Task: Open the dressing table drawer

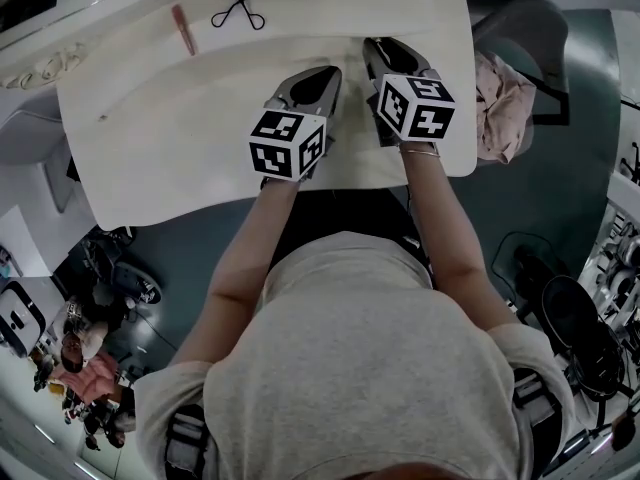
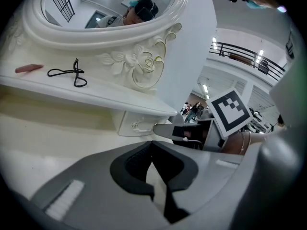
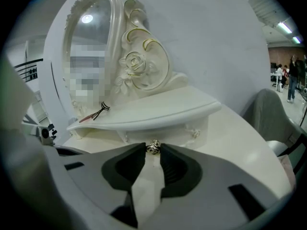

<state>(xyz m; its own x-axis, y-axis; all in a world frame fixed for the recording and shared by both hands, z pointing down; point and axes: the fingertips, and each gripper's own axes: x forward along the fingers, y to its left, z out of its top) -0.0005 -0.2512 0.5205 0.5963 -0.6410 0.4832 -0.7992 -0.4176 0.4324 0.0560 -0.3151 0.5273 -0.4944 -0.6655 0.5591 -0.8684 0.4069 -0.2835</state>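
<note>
The cream dressing table has a raised shelf below an oval mirror. The small drawer front sits under that shelf's right end and is closed. In the right gripper view a little metal drawer knob lies between the tips of my right gripper, and both pads touch it. My left gripper rests over the tabletop just to the left, its tips together and holding nothing. The head view shows both side by side, left gripper and right gripper; there the shelf hides the drawer.
A black eyelash curler and a pink stick lie on the shelf. A grey chair with a pink cloth stands right of the table. The table's front edge is just below the marker cubes, against my body.
</note>
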